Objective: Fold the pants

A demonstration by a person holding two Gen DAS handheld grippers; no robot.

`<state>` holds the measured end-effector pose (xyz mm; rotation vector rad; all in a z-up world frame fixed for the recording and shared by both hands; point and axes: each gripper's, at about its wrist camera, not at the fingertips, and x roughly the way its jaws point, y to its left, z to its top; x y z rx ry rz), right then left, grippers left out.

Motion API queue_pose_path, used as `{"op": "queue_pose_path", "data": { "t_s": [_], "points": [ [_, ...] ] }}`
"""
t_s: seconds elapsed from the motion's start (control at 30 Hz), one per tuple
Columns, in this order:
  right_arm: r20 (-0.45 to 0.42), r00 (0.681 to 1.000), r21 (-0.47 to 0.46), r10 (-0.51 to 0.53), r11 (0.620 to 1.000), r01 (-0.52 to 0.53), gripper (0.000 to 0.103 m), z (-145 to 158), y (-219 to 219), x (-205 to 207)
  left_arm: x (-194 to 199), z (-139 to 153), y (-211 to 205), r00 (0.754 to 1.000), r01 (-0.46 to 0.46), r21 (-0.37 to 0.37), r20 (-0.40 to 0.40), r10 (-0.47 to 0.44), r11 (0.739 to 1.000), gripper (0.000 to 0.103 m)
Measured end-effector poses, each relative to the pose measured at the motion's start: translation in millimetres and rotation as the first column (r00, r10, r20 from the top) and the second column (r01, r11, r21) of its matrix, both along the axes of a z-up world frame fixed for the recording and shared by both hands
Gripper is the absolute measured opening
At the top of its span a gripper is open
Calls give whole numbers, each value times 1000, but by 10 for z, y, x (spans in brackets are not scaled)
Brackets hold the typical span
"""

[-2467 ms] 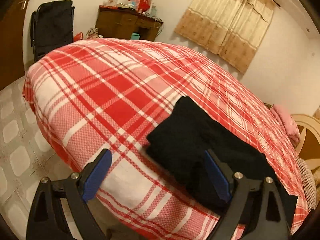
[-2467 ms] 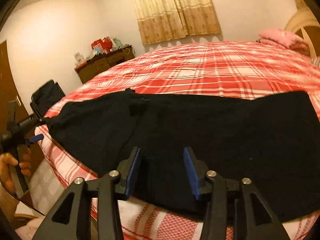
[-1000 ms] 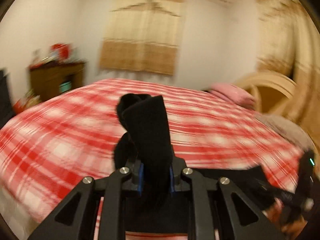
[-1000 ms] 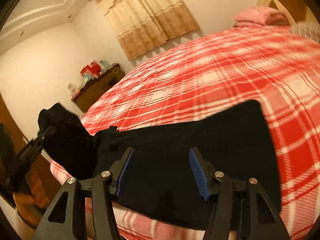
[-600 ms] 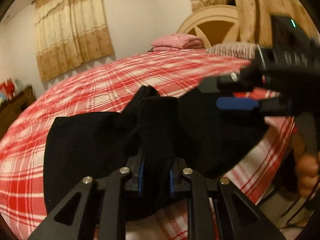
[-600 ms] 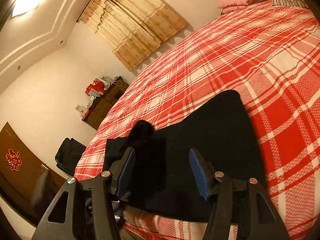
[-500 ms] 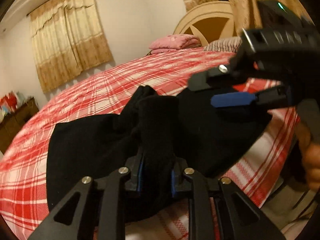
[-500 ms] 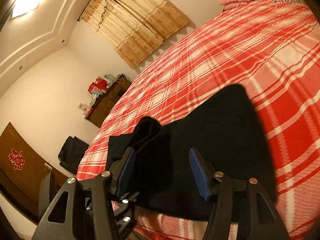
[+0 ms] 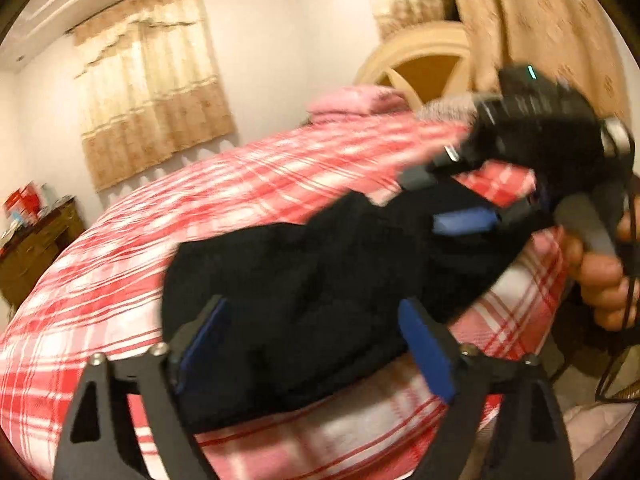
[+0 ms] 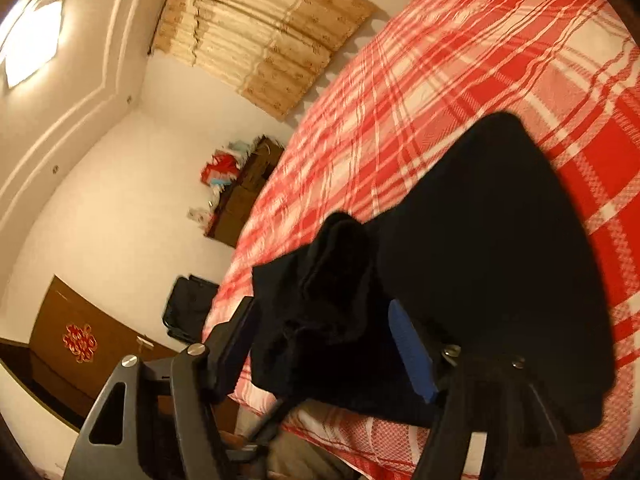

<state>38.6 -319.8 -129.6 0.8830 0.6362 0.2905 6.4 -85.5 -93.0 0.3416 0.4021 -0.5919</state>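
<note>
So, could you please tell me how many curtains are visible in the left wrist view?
2: one curtain on the far wall left of the headboard, another curtain at upper right behind it.

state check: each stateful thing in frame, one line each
left tongs: open, nothing clamped, held over the pants
right tongs: open, bunched cloth between the pads, not pinched
black pants: lying on the bed, partly folded over, one end bunched up
curtain: drawn shut
ceiling light: on
plaid bedspread: spread flat over the bed
</note>
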Motion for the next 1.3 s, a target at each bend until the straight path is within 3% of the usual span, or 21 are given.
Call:
{"op": "queue_pose_path", "data": {
  "t_s": [0.1, 0.2, 0.37, 0.5, 0.67, 0.7, 0.77, 0.9, 0.97, 1.07, 1.17, 1.3],
  "points": [
    [-32, 999, -30, 22, 999, -23, 70, 10, 166, 77, 79, 94, 226, 996, -77, -71, -41, 74, 994, 90],
    [-69, 998, -132, 5, 991, -14, 78, 52, 326, 153, 203, 128, 459, 984, -156, -143, -109, 141, 977, 91],
    [-41, 992, -298, -116, 949, 99, 78, 158, 356, 51, 323, 97, 707, 962, -256, -166, -141, 234, 952, 91],
    [-85, 992, -272, -89, 960, 63, 78, 20, 363, 83, 350, 77, 803, 950, -297, -184, -154, 270, 937, 91],
    [-79, 995, -434, -60, 901, 19, 78, 46, 697, 103, 448, 98, 944, 937, -327, -221, -202, 285, 919, 91],
    [-80, 995, -471, -61, 882, 16, 75, 46, 768, 109, 469, 92, 962, 935, -333, -225, -208, 288, 916, 91],
    [-94, 994, -548, -58, 837, -3, 50, 20, 868, 123, 492, 86, 1001, 930, -342, -226, -218, 295, 912, 91],
    [-79, 996, -585, -47, 811, -8, 33, 31, 914, 113, 505, 59, 1030, 925, -353, -224, -230, 303, 908, 91],
    [-62, 998, -641, -30, 767, -17, 26, 113, 994, 130, 520, 34, 1019, 922, -356, -219, -240, 304, 909, 91],
    [-25, 1000, -699, 12, 715, -26, 23, 315, 1070, 113, 535, 19, 1003, 919, -359, -208, -245, 307, 910, 91],
    [25, 999, -706, 23, 709, 1, 22, 572, 935, 14, 543, 34, 1007, 919, -364, -200, -236, 316, 910, 91],
    [78, 997, -738, -10, 671, 65, 22, 797, 645, -210, 559, 44, 1000, 917, -370, -203, -237, 322, 906, 91]
  ]
}}
